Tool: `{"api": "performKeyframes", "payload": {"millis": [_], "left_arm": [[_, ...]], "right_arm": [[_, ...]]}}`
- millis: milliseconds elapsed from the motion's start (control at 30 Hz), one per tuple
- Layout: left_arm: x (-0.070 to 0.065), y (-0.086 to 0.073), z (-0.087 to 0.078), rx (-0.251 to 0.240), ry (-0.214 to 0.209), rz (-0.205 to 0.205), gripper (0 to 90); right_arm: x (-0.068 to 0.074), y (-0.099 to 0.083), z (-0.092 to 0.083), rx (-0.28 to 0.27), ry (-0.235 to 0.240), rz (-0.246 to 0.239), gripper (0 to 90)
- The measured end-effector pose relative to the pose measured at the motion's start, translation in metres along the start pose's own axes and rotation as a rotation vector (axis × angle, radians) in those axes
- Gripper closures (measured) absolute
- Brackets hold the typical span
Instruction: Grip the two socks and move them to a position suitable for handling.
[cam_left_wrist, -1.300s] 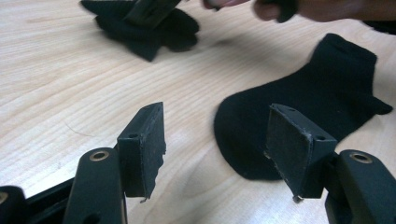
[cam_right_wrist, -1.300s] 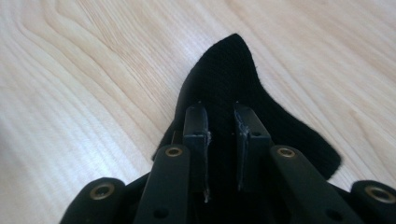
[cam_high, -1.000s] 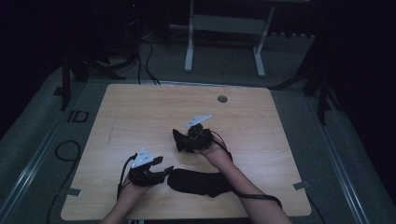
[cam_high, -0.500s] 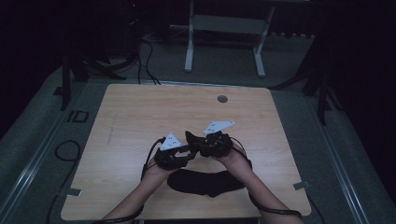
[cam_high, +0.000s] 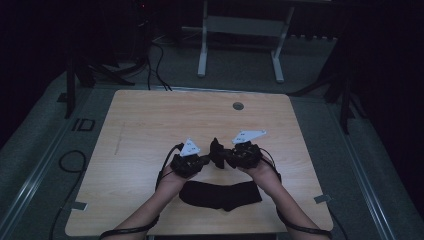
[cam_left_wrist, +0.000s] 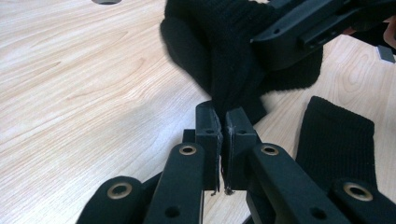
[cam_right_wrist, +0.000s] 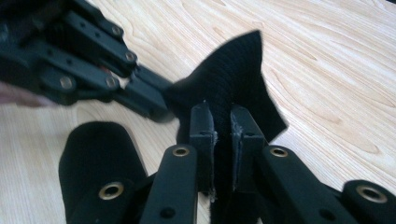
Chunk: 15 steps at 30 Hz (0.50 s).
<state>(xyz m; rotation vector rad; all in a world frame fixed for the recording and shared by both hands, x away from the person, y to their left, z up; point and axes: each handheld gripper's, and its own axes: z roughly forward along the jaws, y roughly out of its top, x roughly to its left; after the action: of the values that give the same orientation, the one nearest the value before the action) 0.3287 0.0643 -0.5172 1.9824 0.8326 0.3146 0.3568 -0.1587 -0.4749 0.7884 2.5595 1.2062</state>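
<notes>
Both grippers, left gripper (cam_high: 202, 163) and right gripper (cam_high: 223, 156), pinch one black sock (cam_left_wrist: 224, 56): soft, light, floppy knit, best gripped at its edges.

Both forearms come in from the near edge of the table and angle inward, bringing the left gripper (cam_high: 204, 161) and the right gripper (cam_high: 226, 156) tip to tip just above its middle. The left gripper's jaws have just been closing and now stand pressed together on a fold of the black sock (cam_left_wrist: 233, 70). The right gripper's jaws have closed a little further and pinch the same sock.
</notes>
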Motion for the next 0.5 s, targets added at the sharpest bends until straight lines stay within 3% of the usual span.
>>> {"api": "performKeyframes", "payload": {"millis": [67, 167, 367, 433, 467, 500], "left_arm": [[0.0, 0.0, -0.001, 0.005, 0.009, 0.007, 86.5], [-0.005, 0.001, -0.002, 0.011, 0.029, 0.043, 86.4], [-0.008, 0.001, 0.002, 0.035, 0.043, 0.068, 86.4], [-0.007, -0.001, 0.005, 0.057, 0.012, 0.061, 85.4], [-0.004, -0.002, 0.009, 0.086, -0.025, 0.053, 79.9], [-0.003, -0.005, 0.012, 0.101, -0.034, 0.055, 71.5]], "right_arm": [[-0.002, -0.002, 0.0, 0.004, 0.022, 0.013, 82.4], [-0.001, -0.002, -0.001, 0.007, 0.02, 0.004, 82.6], [-0.003, -0.002, 0.001, 0.02, 0.003, -0.004, 82.8], [-0.005, -0.004, 0.003, 0.031, 0.011, 0.006, 82.7], [-0.006, -0.006, 0.005, 0.042, 0.013, 0.006, 82.7], [-0.006, -0.009, 0.007, 0.056, 0.001, 0.008, 82.7]]}}
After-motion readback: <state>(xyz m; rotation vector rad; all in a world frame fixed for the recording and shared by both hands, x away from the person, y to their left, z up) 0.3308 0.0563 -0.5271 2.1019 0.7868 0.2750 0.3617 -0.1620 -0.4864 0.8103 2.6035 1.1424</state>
